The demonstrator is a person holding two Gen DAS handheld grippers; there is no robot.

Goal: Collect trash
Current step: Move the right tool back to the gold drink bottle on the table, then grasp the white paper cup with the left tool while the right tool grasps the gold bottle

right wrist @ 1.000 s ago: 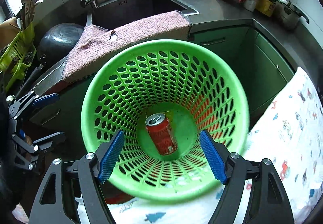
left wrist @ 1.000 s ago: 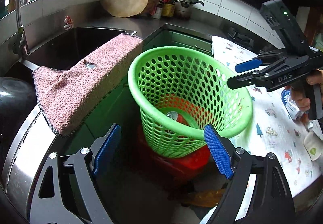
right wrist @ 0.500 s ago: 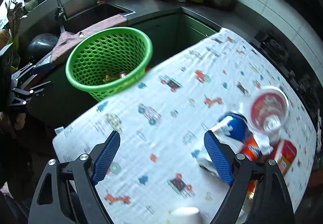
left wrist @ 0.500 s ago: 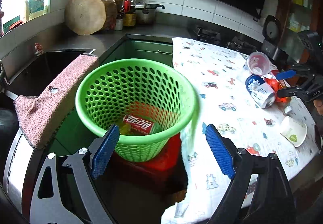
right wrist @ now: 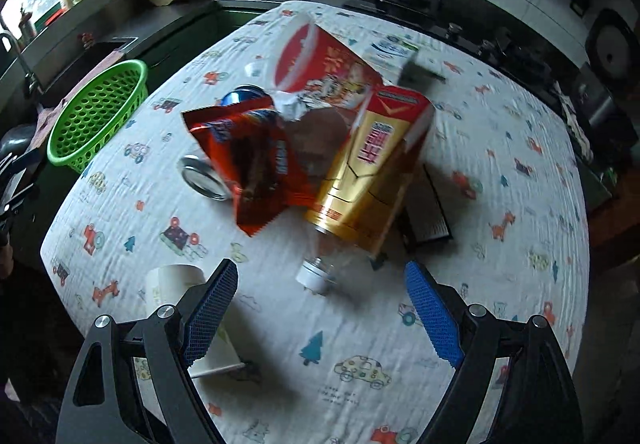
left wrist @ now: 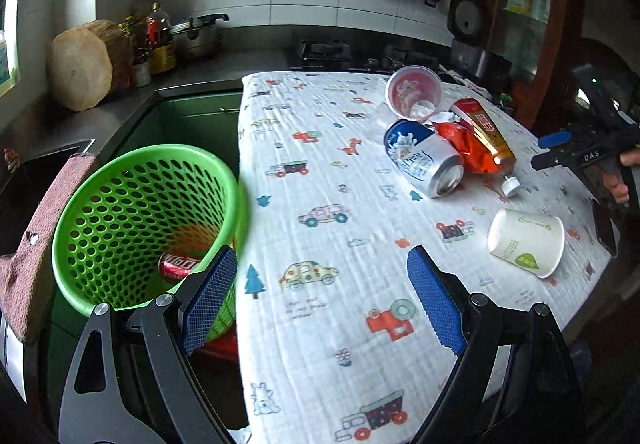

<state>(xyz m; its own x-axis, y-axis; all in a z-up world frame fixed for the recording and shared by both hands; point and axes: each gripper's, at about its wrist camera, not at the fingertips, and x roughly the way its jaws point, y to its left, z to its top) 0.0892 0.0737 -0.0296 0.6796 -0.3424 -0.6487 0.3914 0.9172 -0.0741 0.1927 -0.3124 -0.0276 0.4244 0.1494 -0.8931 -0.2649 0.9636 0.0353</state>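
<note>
The left gripper (left wrist: 320,292) hovers with its jaws wide apart and nothing between them, over the near edge of a worktop (left wrist: 320,172) covered in a white cloth printed with cars and trees. Off the worktop's edge, at about nine o'clock from that gripper, stands a green basket (left wrist: 100,204) with a red can (left wrist: 180,264) lying on its bottom. The rest of the trash lies in a loose heap toward one o'clock: a blue-and-white can (left wrist: 424,160) on its side, an orange snack bag (left wrist: 460,142) against it, a gold-labelled bottle (left wrist: 488,132) with its white cap pointing to the near side, and a tipped red cup (left wrist: 414,92) behind them. A white paper cup (left wrist: 526,240) lies on its side apart from the heap, at three o'clock. The right gripper (right wrist: 320,304) hangs over the same heap, its jaws also spread and empty, the bottle's cap (right wrist: 316,274) just ahead at twelve o'clock; that view is smeared, so a dark flat object (right wrist: 428,208) beside the bottle cannot be identified.
</note>
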